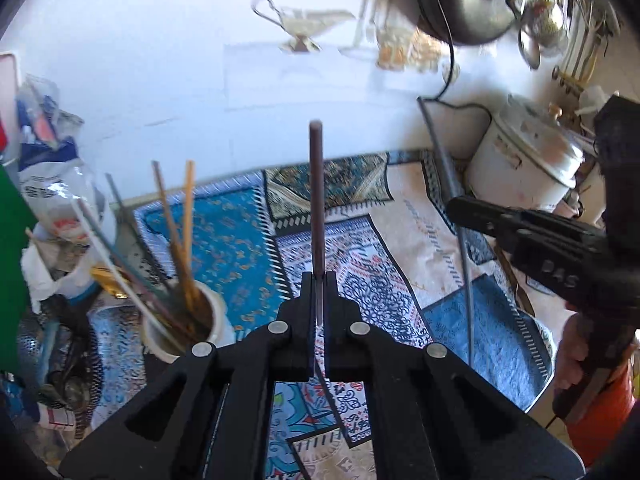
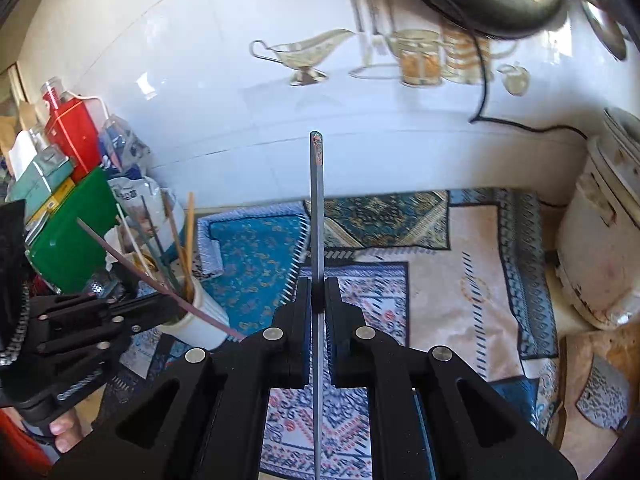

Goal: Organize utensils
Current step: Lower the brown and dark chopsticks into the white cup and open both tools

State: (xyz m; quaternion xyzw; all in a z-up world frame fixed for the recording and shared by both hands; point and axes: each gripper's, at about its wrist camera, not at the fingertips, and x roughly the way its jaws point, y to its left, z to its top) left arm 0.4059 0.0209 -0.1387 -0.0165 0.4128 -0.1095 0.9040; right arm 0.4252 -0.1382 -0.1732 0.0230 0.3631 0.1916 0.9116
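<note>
Chopsticks clamped in both grippers above a patterned counter cloth [image 2: 460,304].

A brown chopstick [image 1: 316,200] is pinched between the narrowed fingers of the left gripper [image 1: 319,280], pointing forward toward the tiled wall. A grey chopstick [image 2: 316,208] is pinched likewise by the right gripper [image 2: 319,284]. More chopsticks are seen standing in a white cup [image 1: 218,320] at the left, near a green box [image 2: 68,248].

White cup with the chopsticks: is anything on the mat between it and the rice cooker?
No; the right wrist view shows only bare patterned mat between the white cup and the rice cooker.
</note>
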